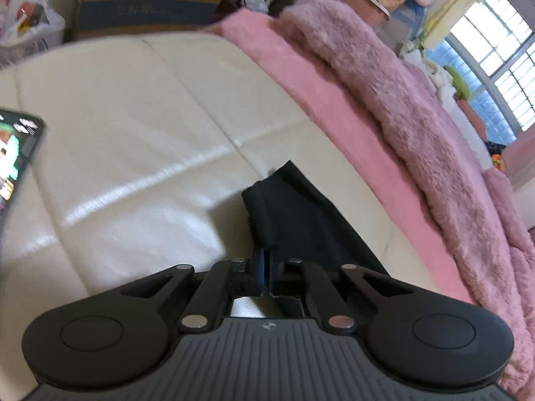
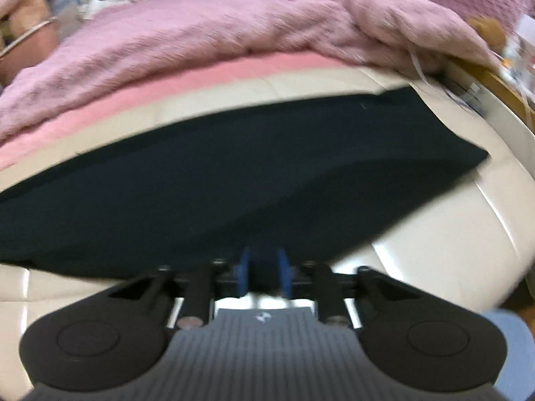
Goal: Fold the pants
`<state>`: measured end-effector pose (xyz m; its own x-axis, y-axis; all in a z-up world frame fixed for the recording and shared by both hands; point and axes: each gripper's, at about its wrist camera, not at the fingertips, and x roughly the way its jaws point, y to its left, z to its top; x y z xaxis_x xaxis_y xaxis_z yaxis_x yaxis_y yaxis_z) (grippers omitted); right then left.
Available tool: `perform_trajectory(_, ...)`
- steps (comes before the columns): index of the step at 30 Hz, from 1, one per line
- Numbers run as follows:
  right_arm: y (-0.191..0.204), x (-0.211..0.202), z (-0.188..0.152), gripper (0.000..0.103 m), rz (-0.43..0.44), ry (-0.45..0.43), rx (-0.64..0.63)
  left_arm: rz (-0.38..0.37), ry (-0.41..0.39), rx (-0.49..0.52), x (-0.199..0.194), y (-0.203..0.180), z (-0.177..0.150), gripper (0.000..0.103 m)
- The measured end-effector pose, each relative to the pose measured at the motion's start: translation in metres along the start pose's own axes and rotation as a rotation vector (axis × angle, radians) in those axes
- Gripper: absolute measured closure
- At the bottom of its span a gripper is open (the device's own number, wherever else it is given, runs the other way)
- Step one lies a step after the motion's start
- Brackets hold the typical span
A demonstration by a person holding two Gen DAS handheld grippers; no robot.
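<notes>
The black pants point(image 2: 234, 173) lie spread across a cream padded surface point(image 2: 451, 250). In the left wrist view a leg end of the pants point(image 1: 294, 207) is lifted off the cream surface point(image 1: 133, 133). My left gripper point(image 1: 266, 260) is shut on that leg end, blue pads pressed together on the fabric. My right gripper point(image 2: 264, 267) is shut on the near edge of the pants, a fold of black cloth between its blue pads point(image 2: 244, 270). The right view is blurred.
A pink sheet point(image 1: 317, 100) and a fluffy mauve blanket point(image 1: 418, 117) lie along the far side, also in the right wrist view point(image 2: 200, 33). A phone point(image 1: 16, 153) lies at the left edge. A cardboard box point(image 1: 143, 3) and a window point(image 1: 495, 50) stand behind.
</notes>
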<state>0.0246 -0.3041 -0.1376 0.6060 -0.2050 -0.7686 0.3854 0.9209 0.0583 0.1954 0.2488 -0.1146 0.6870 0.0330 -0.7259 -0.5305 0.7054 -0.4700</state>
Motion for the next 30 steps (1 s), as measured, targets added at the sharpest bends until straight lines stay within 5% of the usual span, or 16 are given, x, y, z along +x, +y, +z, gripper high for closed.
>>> perform_trajectory(5, 0.03, 0.023, 0.025, 0.081, 0.192, 0.032, -0.088, 0.046, -0.044, -0.017, -0.016, 0.018, 0.022, 0.101)
perform_trajectory(9, 0.051, 0.039, 0.029, 0.081, 0.258, 0.065, -0.166, 0.03, -0.09, 0.047, -0.036, 0.005, 0.025, 0.101)
perform_trajectory(12, 0.06, 0.057, 0.022, 0.08, 0.259, 0.182, -0.183, -0.012, -0.146, 0.141, -0.056, -0.029, 0.018, 0.101)
perform_trajectory(20, 0.043, 0.041, 0.035, 0.079, 0.294, 0.11, -0.132, -0.171, -0.257, 0.548, -0.098, -0.17, -0.047, 0.101)
perform_trajectory(24, 0.032, 0.041, 0.046, 0.078, 0.301, 0.089, -0.091, -0.231, -0.22, 0.71, -0.09, -0.222, -0.101, 0.101)
perform_trajectory(30, 0.019, 0.043, 0.042, 0.077, 0.313, 0.103, -0.05, -0.251, 0.026, 1.002, -0.044, -0.254, -0.223, 0.101)
